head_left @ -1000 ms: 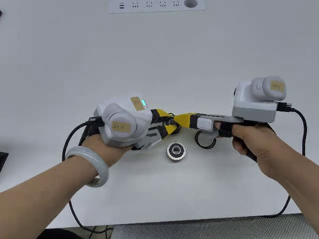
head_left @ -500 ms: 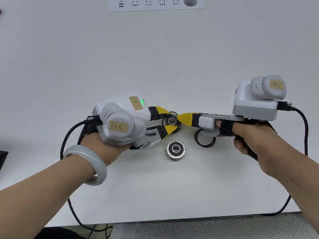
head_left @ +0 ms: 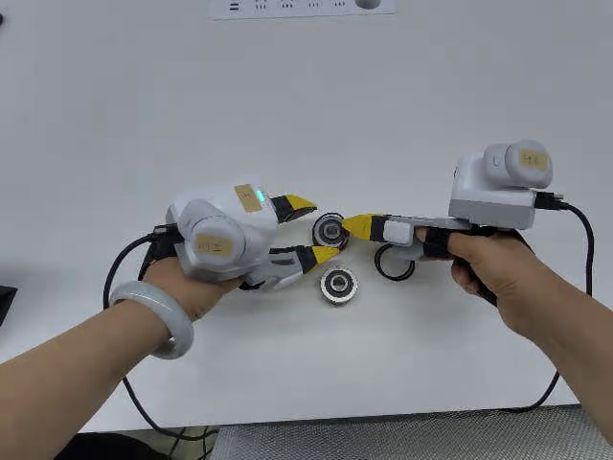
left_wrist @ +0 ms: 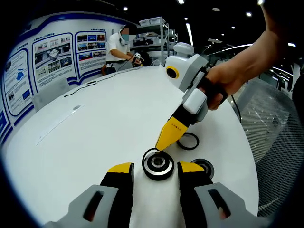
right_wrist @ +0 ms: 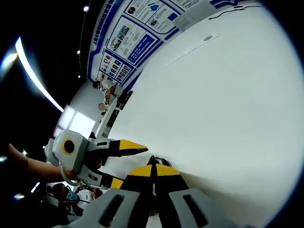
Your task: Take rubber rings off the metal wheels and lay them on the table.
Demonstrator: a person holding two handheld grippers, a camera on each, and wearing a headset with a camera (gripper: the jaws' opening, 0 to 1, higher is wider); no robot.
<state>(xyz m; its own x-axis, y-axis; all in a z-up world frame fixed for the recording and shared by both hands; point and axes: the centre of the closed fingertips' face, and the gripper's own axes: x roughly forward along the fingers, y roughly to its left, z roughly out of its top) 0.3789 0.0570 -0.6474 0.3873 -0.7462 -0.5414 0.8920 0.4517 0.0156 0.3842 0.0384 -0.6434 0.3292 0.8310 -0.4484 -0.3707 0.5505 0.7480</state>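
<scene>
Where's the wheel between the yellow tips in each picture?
Head view: wheel in the middle, beside the right hand-held gripper's tip.
Left gripper view: wheel low, between the open jaws.
Right gripper view: wheel at bottom, peeking over the shut jaws.
Shared landmark: left hand-held gripper.

Far table (head_left: 402,105) bare, free wheel (head_left: 338,287) and loose ring (head_left: 393,264) cluttering middle, power strip (head_left: 300,9) at back edge

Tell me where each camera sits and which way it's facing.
Head view: headset, looking down at the table; left hand holds left gripper, right hand right gripper.
Left gripper view: on that gripper, looking along open jaws at the wheel; right hand shows.
Right gripper view: on that gripper, facing the left gripper past shut jaws.
Head and left gripper views share the wheel.
</scene>
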